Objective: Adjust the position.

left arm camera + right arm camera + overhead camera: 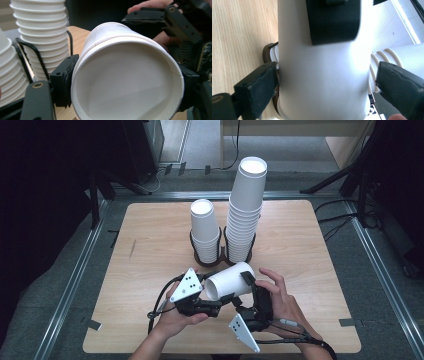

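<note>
Left hand (175,320) comes in from the bottom edge, forearm angled up and right, fingers wrapped under the left gripper (212,296), grey three-cornered plate on top. Gripper lies roughly level and points right, toward the other hand. Jaws are clamped on the rim end of a white paper cup (231,281). In the left gripper view the cup (127,82) lies on its side with its open mouth facing the camera, and one black pad (65,81) presses the rim from the left.

So the cup is held between the two grippers, off the wooden table (150,250), tilted with its base up and to the right.

Right hand (282,302) also enters from the bottom, fingers spread, thumb side toward the cup. The right gripper (248,292) points up and away from the person, its grey plate hanging low at the near side. Its jaws straddle the cup's base end but stand apart. In the right gripper view the left pad (259,85) is at the cup wall (322,82), while the right pad (399,85) is clear of it with a visible gap. No grip there.

Beyond both grippers, a short cup stack (204,227) and a tall cup stack (246,207) sit in a dark wire holder (222,251).

No brand, label or print readable on any cup or gripper; all the cups are plain white.
</note>
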Available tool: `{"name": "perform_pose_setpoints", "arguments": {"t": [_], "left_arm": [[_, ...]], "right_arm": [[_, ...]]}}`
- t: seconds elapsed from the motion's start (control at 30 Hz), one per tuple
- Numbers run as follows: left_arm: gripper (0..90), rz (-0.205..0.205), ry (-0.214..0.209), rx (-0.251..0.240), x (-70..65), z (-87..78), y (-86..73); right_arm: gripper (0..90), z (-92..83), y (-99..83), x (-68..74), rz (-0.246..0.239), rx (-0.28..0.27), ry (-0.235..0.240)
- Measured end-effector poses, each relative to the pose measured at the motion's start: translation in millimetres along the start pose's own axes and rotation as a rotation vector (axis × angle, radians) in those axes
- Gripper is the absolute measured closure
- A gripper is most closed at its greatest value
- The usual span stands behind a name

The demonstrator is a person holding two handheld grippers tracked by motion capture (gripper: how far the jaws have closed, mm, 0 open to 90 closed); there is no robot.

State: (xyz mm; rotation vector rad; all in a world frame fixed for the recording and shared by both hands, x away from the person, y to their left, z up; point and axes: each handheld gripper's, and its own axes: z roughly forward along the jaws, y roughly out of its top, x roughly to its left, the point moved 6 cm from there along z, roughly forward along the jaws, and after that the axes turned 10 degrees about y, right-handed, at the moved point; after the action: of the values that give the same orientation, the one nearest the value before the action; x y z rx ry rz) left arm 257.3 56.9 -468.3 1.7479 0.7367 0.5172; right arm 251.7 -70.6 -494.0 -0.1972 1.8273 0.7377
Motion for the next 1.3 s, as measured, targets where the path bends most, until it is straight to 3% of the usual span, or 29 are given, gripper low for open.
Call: {"name": "perform_pose_setpoints", "arguments": {"t": [0.3, 0.53, 0.73, 0.93, 1.07, 1.23, 1.3], "left_arm": [[22.5, -0.013, 0.022, -0.009, 9.7, -2.9, 0.9], [22.4, -0.016, 0.044, -0.027, 14.8, -5.7, 3.0], [22.4, -0.024, 0.052, -0.047, 17.0, -8.4, 5.5], [22.3, -0.035, 0.062, -0.080, 19.4, -10.9, 8.5], [22.1, -0.043, 0.069, -0.115, 21.1, -12.2, 10.4], [22.0, -0.046, 0.098, -0.158, 24.0, -12.3, 12.2], [22.2, -0.011, 0.151, -0.156, 26.6, -11.8, 12.0]], "right_arm": [[1.2, -1.8, -0.3, -0.7, 0.011, 0.001, 0.000], [1.4, -3.1, 1.3, -1.1, 0.047, -0.002, 0.000], [4.7, -5.4, 4.1, -3.8, 0.146, -0.027, 0.013], [6.3, -4.4, 1.5, -4.6, 0.285, -0.036, 0.072], [8.2, -5.3, -0.6, -9.6, 0.379, -0.052, 0.080], [8.7, -7.2, -3.6, -18.7, 0.523, -0.072, 0.082], [8.8, -8.8, -4.4, -23.0, 0.579, -0.084, 0.077]]}}
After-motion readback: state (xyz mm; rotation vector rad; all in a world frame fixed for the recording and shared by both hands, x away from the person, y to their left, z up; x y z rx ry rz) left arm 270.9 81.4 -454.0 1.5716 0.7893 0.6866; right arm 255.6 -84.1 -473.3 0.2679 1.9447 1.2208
